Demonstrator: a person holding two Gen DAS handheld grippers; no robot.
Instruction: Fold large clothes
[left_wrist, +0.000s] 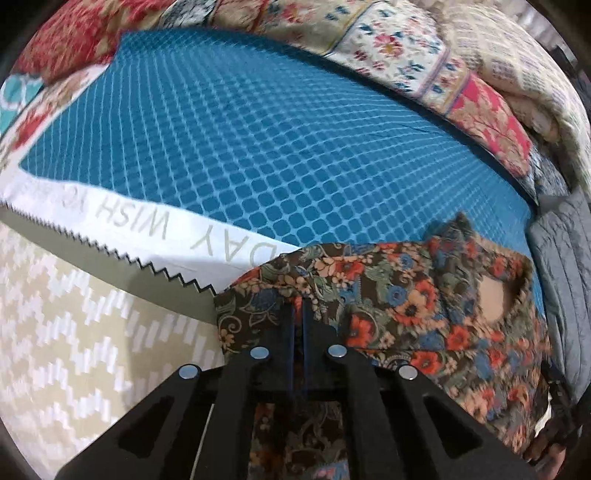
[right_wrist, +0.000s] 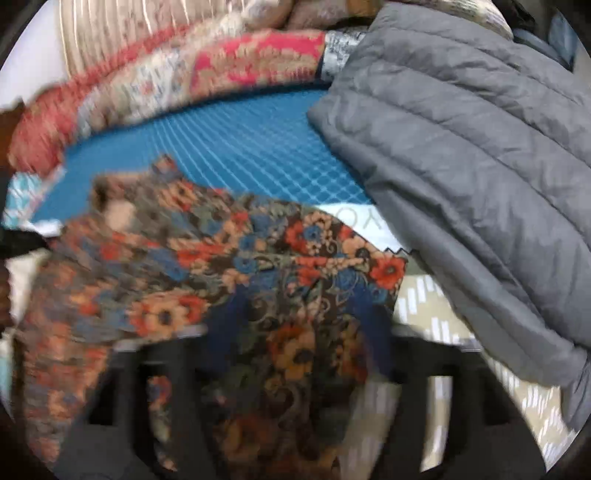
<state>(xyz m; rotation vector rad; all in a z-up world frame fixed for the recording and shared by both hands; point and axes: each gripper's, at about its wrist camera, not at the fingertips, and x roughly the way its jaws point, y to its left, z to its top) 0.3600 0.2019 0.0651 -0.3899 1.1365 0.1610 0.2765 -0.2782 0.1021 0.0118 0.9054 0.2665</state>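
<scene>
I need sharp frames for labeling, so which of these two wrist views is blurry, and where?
Left wrist view: mostly sharp, floral garment and left gripper crisp; slight smear on the patterned floor. Right wrist view: motion-blurred throughout, worst on the garment and right gripper; grey quilted jacket clearer.

Left gripper (left_wrist: 298, 314) jaws nearly closed
</scene>
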